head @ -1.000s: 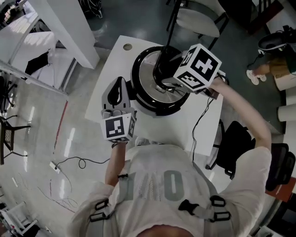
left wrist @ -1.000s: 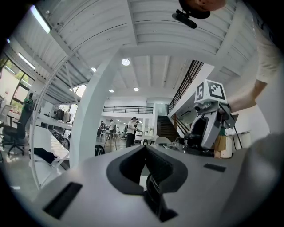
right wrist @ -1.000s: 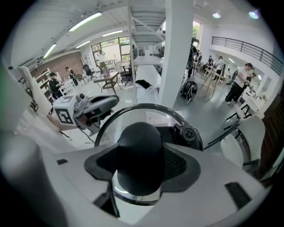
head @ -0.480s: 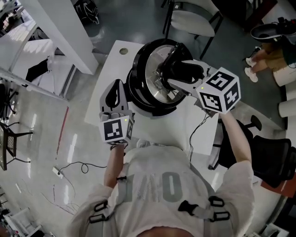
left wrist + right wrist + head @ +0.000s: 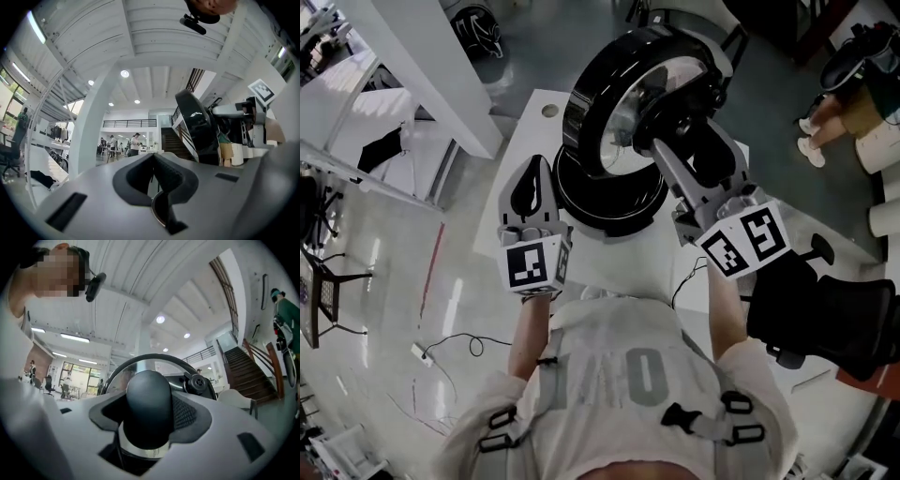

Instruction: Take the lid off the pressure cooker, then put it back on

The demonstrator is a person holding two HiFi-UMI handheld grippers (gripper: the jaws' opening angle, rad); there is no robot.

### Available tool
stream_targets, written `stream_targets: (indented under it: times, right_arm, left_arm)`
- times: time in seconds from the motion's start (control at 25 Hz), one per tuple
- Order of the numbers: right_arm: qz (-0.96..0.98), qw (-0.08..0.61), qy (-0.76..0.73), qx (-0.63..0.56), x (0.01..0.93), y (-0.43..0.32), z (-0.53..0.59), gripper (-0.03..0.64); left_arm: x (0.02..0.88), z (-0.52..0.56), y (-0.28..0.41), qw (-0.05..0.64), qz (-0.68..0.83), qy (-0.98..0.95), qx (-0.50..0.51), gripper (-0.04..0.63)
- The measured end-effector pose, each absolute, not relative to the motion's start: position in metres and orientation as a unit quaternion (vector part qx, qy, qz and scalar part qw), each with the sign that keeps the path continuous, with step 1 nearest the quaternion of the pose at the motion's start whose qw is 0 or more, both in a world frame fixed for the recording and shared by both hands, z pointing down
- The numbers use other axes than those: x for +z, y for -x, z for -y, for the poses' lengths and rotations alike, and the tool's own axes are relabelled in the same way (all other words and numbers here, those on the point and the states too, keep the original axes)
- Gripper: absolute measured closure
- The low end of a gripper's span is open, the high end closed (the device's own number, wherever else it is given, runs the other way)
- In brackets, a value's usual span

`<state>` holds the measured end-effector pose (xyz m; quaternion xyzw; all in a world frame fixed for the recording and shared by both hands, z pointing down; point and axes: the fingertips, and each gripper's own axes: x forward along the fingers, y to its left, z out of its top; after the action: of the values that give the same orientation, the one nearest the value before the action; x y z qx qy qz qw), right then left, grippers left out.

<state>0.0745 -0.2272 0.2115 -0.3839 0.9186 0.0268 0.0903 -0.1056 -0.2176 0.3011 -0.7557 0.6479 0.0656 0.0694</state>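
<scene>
The right gripper (image 5: 673,141) pinches the black knob (image 5: 149,404) of the pressure cooker lid (image 5: 609,84), with its pads pressed against the knob's two sides. The lid is off and hangs tilted almost on edge above the open cooker pot (image 5: 609,202), its steel face towards the person. The left gripper (image 5: 532,183) is empty, its pads pressed together, just beside the pot's left wall over the white table (image 5: 530,122). Each gripper's cube (image 5: 742,241) carries black-and-white square markers, not lettering. The person's pale shirt (image 5: 581,323) bears large faded characters, of which only an "O" can be read.
</scene>
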Motion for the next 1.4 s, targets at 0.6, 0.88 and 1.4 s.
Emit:
stream_targets:
  times: [0.6, 0.88, 1.4]
  right_arm:
    - [-0.861, 0.245, 0.441, 0.060, 0.209, -0.113, 0.192, 0.333]
    - [-0.864, 0.240, 0.441, 0.043, 0.214, -0.118, 0.189, 0.334]
    - [-0.867, 0.231, 0.437, 0.058, 0.208, -0.118, 0.187, 0.333]
  left_arm:
    - [0.249, 0.205, 0.104, 0.106, -0.647, 0.749, 0.098, 0.578]
    - [0.249, 0.208, 0.099, 0.112, -0.641, 0.752, 0.103, 0.578]
    - [0.250, 0.210, 0.102, 0.113, -0.641, 0.753, 0.097, 0.578]
